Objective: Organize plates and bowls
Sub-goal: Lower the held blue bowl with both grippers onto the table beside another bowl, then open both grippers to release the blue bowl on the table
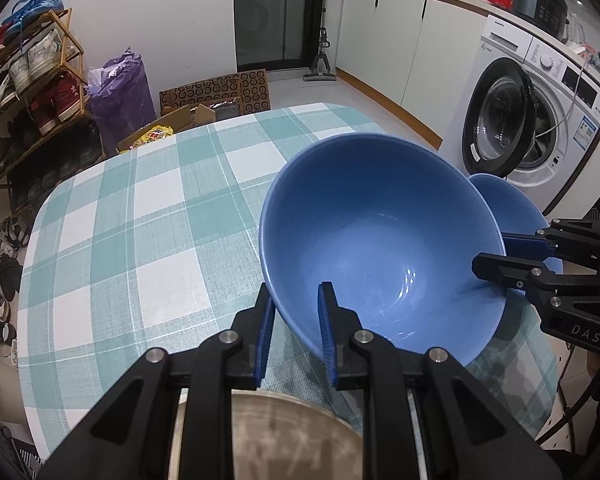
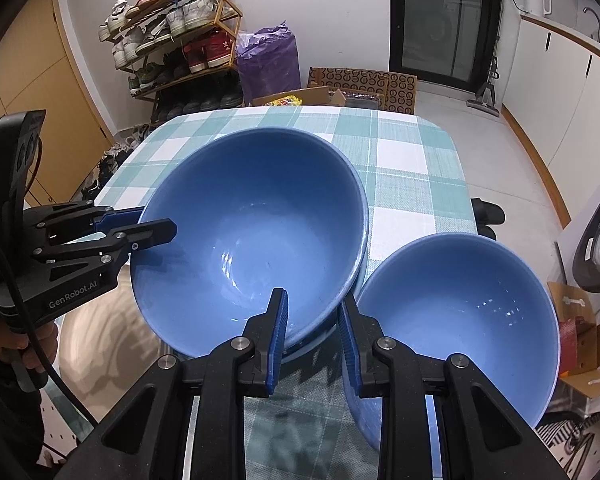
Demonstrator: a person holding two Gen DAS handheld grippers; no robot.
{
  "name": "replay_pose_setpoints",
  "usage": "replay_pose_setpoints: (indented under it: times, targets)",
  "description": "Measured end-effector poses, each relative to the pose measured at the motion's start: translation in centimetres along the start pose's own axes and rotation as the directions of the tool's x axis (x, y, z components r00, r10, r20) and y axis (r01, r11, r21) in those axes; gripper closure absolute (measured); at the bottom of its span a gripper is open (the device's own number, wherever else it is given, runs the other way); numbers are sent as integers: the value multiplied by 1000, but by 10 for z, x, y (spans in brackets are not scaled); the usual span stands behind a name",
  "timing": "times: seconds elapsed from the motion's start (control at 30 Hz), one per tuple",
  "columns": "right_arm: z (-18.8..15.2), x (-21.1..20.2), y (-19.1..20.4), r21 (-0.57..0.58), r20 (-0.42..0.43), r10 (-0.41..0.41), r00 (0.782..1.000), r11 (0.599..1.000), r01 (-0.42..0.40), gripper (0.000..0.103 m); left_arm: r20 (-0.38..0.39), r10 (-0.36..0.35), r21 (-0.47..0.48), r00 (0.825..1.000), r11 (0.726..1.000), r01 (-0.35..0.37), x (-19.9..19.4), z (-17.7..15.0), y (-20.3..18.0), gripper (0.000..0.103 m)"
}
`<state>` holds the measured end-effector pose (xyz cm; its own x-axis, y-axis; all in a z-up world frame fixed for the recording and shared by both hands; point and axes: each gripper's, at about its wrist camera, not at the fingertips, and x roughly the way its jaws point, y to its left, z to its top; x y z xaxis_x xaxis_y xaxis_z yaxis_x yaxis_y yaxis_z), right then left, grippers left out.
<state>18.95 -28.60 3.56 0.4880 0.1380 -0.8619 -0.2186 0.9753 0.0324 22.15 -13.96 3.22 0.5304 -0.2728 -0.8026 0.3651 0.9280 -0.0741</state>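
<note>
Item 1, my left gripper [image 1: 296,292]: clamped on the near rim of the large blue bowl [image 1: 380,220], one finger inside the wall and one outside.

Item 2, the large blue bowl: tilted, its mouth tipped toward my camera, over the right half of the table [image 1: 140,220]. From my right wrist view a second blue edge runs along its lower right side. That may be another bowl nested beneath, though I cannot be sure.

Item 3, my right gripper [image 2: 314,300]: jaws drawn together on the left rim of the small blue bowl [image 2: 460,300]. My left wrist view shows one finger inside that rim and one outside.

Item 4, the small blue bowl: just beside the large one on its right, out past the table's right edge, mouth up and tilted.

Item 5, the table: covered in a teal and white checked cloth.

Item 6, a pale round dish [image 1: 260,440]: under my left gripper, too blurred to identify.

Item 7, surroundings: a washing machine [image 1: 540,120] with its door open to the right, and a shoe rack [image 2: 180,40] beyond the table's far left corner.
</note>
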Motion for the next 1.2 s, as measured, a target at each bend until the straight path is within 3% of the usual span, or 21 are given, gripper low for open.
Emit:
replay_pose_setpoints:
  times: [0.43, 0.77, 0.9, 1.07, 1.2]
  targets:
    - [0, 5, 1, -8, -21, 2, 1000, 1000, -3, 74, -6, 1, 2, 1000, 1000, -1, 4, -2, 0, 84]
    - [-2, 4, 4, -19, -37, 19, 999, 1000, -20, 51, -22, 1, -8, 1000, 1000, -1, 7, -5, 4, 75]
    - [-4, -2, 0, -10, -21, 13, 1000, 1000, -13, 39, -15, -10, -28, 1000, 1000, 10, 3, -5, 8, 52]
    - [-4, -8, -5, 3, 5, 26, 1000, 1000, -26, 22, -22, -32, -62, 999, 998, 31, 1, -5, 10, 51]
    - [-4, -14, -5, 10, 28, 33, 999, 999, -34, 18, -6, -36, -72, 999, 997, 35, -2, -6, 10, 46]
